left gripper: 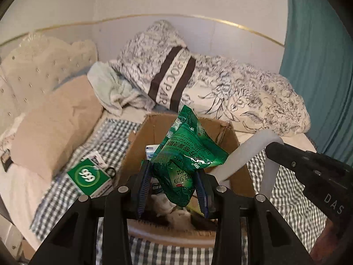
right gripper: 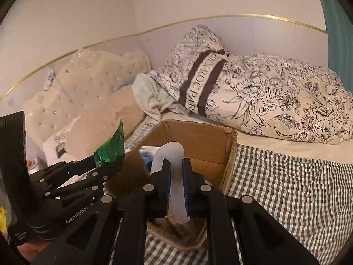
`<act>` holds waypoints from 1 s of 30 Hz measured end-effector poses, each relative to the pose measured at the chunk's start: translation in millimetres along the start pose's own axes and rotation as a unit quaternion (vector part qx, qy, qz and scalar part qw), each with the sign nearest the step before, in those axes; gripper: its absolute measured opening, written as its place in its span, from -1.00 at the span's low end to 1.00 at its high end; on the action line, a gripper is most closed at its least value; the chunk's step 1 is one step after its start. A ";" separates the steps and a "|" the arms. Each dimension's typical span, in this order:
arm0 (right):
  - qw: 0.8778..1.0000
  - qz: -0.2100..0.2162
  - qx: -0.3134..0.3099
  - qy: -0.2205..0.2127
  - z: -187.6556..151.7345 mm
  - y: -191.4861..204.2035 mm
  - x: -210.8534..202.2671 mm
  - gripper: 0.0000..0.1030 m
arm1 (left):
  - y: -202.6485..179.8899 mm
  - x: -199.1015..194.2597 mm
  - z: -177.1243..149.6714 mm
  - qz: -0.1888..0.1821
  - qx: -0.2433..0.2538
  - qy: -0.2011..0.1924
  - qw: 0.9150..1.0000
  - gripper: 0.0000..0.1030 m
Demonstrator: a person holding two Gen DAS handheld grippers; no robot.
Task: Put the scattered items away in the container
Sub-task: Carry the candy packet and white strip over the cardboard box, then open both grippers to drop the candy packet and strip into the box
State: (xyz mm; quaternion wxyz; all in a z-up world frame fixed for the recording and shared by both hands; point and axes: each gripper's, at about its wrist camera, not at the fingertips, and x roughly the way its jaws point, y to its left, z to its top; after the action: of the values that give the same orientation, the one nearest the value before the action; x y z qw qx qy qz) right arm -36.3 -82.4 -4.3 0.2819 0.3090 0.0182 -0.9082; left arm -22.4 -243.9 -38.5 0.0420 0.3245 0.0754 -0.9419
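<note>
Bed: checked sheet [right gripper: 286, 187] w/ cardboard box [left gripper: 231, 154] sitting on it; pillows + flowered quilt [left gripper: 253, 92] behind.
Left hand-held gripper [left gripper: 173, 177]: clenched on green sachet pack [left gripper: 187, 150], held above the box opening.
Right hand-held gripper [right gripper: 176, 184]: clamped on a white bent plastic piece [right gripper: 169, 152], also over the box, nr its right wall.
Box contents: a few packets + smth white at bottom, not clear what.
Left out: green "999" box [left gripper: 90, 176] on sheet, just beside the box's left wall.
Step (my read): drop both held items in.
How to do well: lower each below the rim before letting go, so the light sachets don't flutter out; keep the two grippers apart, they're close; release one at a time.
Risk: plastic piece may catch on the box wall.
</note>
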 end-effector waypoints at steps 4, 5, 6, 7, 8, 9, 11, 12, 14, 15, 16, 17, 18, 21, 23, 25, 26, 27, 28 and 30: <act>0.999 -0.008 0.010 0.033 10.0 -12.5 35.9 -0.81 | 4.4 34.3 12.1 -0.005 -0.013 0.029 0.999 -0.26; 0.999 -0.007 0.013 0.042 11.6 -15.0 44.9 -0.81 | 5.8 44.3 15.2 -0.008 -0.017 0.040 0.999 -0.26; 0.999 -0.008 0.016 0.050 12.4 -18.0 53.5 -0.81 | 6.5 52.4 16.7 -0.008 -0.018 0.049 0.999 -0.26; 0.998 -0.009 0.017 0.061 12.7 -19.7 63.4 -0.80 | 6.9 59.6 18.1 -0.006 -0.017 0.057 0.998 -0.26; 0.997 -0.010 0.017 0.072 12.6 -20.5 71.6 -0.80 | 6.9 67.2 19.1 -0.004 -0.014 0.065 0.998 -0.26; 0.996 -0.011 0.015 0.083 11.6 -21.3 79.9 -0.79 | 6.8 74.3 19.9 -0.001 -0.011 0.073 0.997 -0.26; 0.995 -0.012 0.012 0.103 8.8 -22.4 95.5 -0.78 | 7.8 86.1 20.5 0.005 -0.009 0.086 0.996 -0.26; 0.993 -0.012 0.011 0.114 6.9 -22.7 103.5 -0.78 | 8.4 91.0 20.9 0.007 -0.009 0.091 0.996 -0.26; 0.991 -0.012 0.009 0.133 2.9 -22.9 116.1 -0.78 | 10.5 100.6 20.4 0.004 -0.013 0.108 0.994 -0.25; 0.990 -0.014 0.008 0.141 0.1 -23.4 121.7 -0.77 | 10.2 104.0 18.9 0.001 -0.014 0.116 0.993 -0.25; 0.989 -0.016 0.006 0.148 -2.3 -23.1 125.7 -0.75 | 9.2 109.7 16.2 0.001 -0.010 0.128 0.992 -0.25; 0.988 -0.019 0.006 0.156 -4.6 -23.4 130.1 -0.74 | 9.1 113.8 14.9 0.003 -0.007 0.136 0.991 -0.25; 0.986 -0.022 0.006 0.168 -8.5 -24.8 136.3 -0.72 | 8.2 120.2 11.8 0.006 -0.003 0.149 0.989 -0.25; 0.981 -0.031 0.003 0.192 -16.1 -27.5 147.8 -0.70 | 7.6 138.0 1.3 0.000 -0.001 0.187 0.982 -0.24; 0.978 -0.040 -0.004 0.204 -19.2 -27.8 152.1 -0.69 | 6.0 144.9 -4.9 0.003 0.005 0.206 0.979 -0.24; 0.976 -0.043 -0.012 0.211 -19.6 -26.9 153.1 -0.64 | 3.4 144.9 -4.0 0.003 0.009 0.208 0.978 -0.19; 0.976 -0.040 -0.013 0.212 -18.9 -26.7 152.2 -0.62 | 2.9 142.5 -2.1 0.005 0.009 0.203 0.979 -0.14; 0.977 -0.040 -0.013 0.210 -18.4 -26.9 150.7 -0.61 | 3.2 140.8 -0.8 0.006 0.008 0.200 0.980 -0.06; 0.978 -0.042 -0.013 0.204 -16.7 -26.7 147.4 -0.59 | 4.2 138.6 0.7 0.006 0.005 0.197 0.980 -0.02; 0.980 -0.050 -0.013 0.192 -14.5 -27.3 141.8 -0.47 | 6.8 134.0 2.8 0.010 0.001 0.188 0.982 0.20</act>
State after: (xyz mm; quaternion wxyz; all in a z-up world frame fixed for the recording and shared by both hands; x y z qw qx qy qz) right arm -134.8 -127.4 -101.0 0.2315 0.4721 0.0992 -0.8448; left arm -128.6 -255.1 -119.9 0.0365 0.4963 0.0780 -0.8639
